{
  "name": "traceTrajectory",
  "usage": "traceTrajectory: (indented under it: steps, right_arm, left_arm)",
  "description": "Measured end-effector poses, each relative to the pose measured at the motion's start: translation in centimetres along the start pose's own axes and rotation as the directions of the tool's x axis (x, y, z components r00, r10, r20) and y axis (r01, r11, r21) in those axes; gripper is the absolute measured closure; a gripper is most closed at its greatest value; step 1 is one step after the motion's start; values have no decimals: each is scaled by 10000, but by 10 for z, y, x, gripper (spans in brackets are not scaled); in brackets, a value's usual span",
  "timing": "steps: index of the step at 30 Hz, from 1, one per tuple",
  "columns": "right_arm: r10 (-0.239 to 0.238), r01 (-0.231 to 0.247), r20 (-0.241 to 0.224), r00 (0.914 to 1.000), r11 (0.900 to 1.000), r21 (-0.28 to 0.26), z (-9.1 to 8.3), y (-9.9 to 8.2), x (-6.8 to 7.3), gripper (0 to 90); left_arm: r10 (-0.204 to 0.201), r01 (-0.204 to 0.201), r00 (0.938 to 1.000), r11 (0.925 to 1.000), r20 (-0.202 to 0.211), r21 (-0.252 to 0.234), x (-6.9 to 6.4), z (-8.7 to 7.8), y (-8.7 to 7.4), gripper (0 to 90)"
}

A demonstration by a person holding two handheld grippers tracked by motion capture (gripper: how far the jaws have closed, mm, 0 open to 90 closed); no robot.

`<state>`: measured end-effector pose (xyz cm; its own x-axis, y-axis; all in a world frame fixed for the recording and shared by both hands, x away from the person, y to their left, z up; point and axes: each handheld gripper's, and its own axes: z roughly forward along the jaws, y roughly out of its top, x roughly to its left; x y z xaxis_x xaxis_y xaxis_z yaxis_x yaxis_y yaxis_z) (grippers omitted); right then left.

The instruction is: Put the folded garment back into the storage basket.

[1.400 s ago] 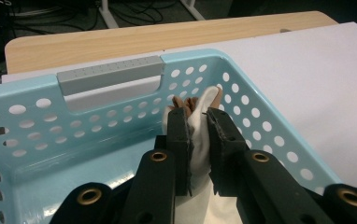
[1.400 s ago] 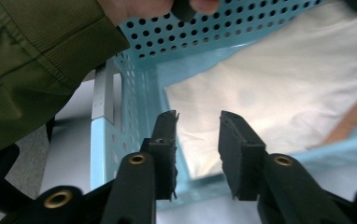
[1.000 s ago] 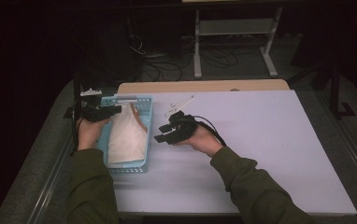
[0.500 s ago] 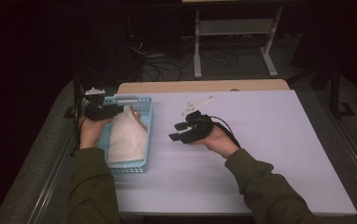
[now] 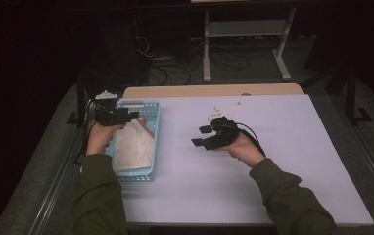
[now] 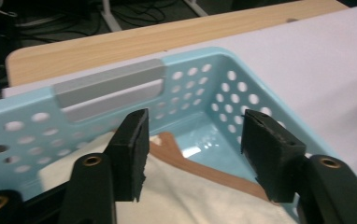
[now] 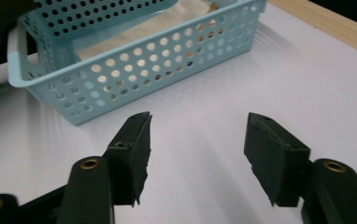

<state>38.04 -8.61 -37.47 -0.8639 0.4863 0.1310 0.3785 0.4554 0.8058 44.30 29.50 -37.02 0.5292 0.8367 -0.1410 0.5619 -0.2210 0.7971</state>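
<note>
At the left side of the white table (image 5: 273,161) stands a pale blue basket (image 5: 151,128), a long plastic box with rows of round holes in its walls. Its long axis runs from the person's edge toward the far wooden strip, with a grey label plate (image 6: 109,83) on its far end wall. Inside lies a cream cloth (image 5: 132,147), soft and creased, stretched along the basket's length; a tan band (image 6: 200,168) crosses its far end, and the glossy floor shows bare beyond it.

The left gripper (image 5: 132,115) hangs over the far end of the basket, pointing across it. Its jaws have just been opening and stand about half wide, over the cloth without pressing on it. In the left gripper view their black pads (image 6: 134,149) look rough and chipped at the edges.

The right gripper (image 5: 202,136) hovers above bare table, well apart from the basket and pointing toward it. Its jaws have also been opening and hold nothing.

A second ago the right hand was close against the basket's right wall; it now sits nearer the middle of the table. The left hand has kept its place.
</note>
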Motion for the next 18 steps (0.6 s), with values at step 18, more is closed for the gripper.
traceTrajectory:
  steps: [18]
  right_arm:
    - [411, -381, 938, 9947, 9987, -329, -48, -37, -20, 179]
  left_arm:
    - [1019, -989, 9845, 9947, 1430, -279, -53, 3, 9, 221]
